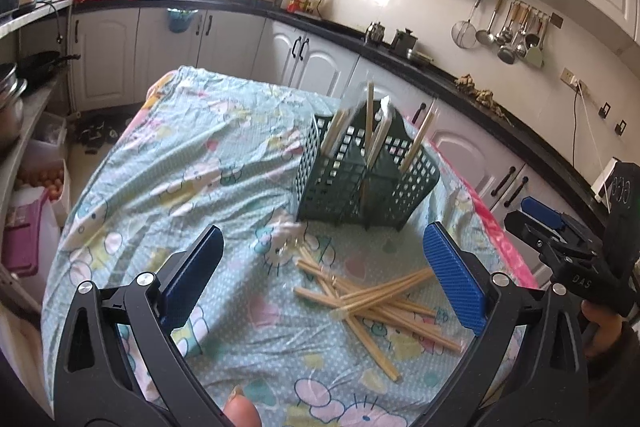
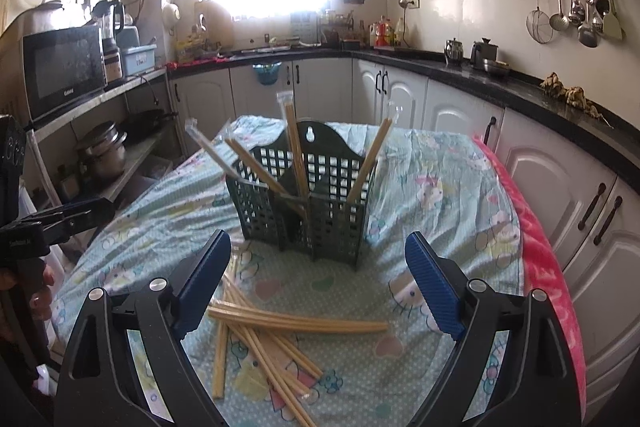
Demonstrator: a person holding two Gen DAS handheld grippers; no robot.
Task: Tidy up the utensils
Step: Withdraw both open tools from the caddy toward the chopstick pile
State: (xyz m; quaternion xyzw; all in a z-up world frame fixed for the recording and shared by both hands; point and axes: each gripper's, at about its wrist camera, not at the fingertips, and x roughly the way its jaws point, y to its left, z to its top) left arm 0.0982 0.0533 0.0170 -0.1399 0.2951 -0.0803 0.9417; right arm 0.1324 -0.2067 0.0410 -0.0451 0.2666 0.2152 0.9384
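A dark green lattice utensil basket (image 1: 362, 173) (image 2: 306, 207) stands on the table with several wrapped chopstick pairs (image 1: 370, 115) (image 2: 294, 147) leaning in its compartments. A loose pile of wrapped chopsticks (image 1: 372, 301) (image 2: 276, 331) lies on the cloth in front of it. My left gripper (image 1: 320, 275) is open and empty, above the pile's left side. My right gripper (image 2: 318, 283) is open and empty, above the pile and just short of the basket. The right gripper also shows at the right edge of the left wrist view (image 1: 548, 223).
The table is covered by a pale green cartoon-print cloth (image 1: 180, 155) (image 2: 440, 187) with a pink edge (image 2: 544, 267) on the right. White cabinets under a black counter (image 2: 520, 95) ring the room. Shelves with pots (image 2: 102, 151) and a microwave (image 2: 64, 67) stand left.
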